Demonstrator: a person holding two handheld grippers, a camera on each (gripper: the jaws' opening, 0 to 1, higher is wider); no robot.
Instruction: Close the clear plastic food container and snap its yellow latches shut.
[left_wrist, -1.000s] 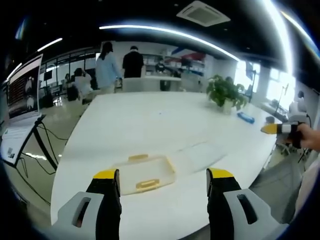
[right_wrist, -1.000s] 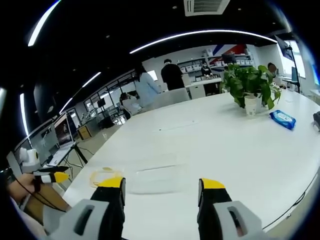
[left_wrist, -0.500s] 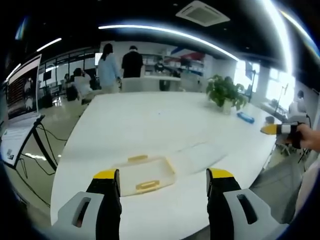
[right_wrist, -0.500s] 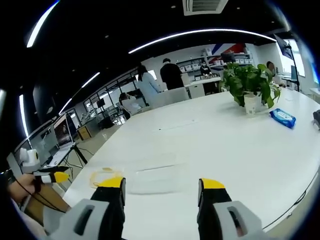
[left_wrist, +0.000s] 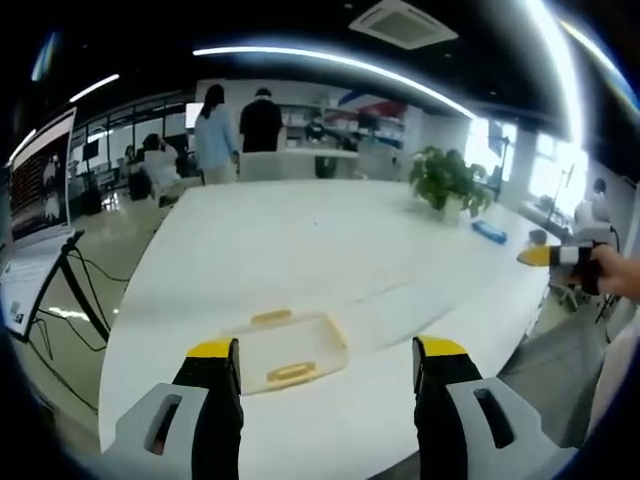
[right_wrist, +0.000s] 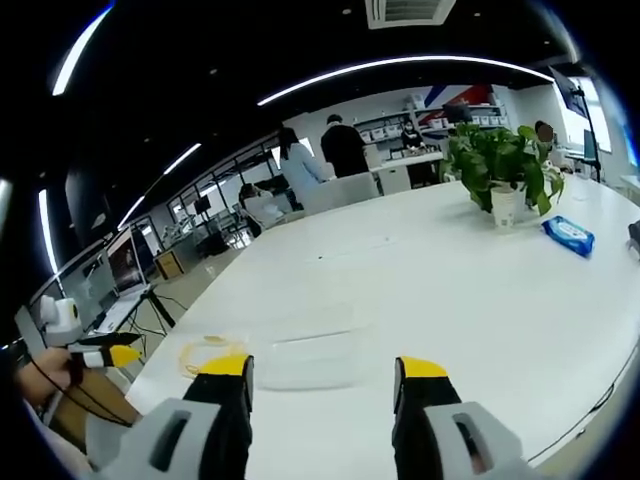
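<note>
My left gripper was wide open and held nothing; my right gripper was open and empty too. Just ahead of the left one, between its jaws, the clear container lay on the white desk, its lid spread flat beyond to the right, the yellow latches unfastened. I judged the lid hard to see, so I could miss its edge or push the light box away. Far ahead stood a plant.
</note>
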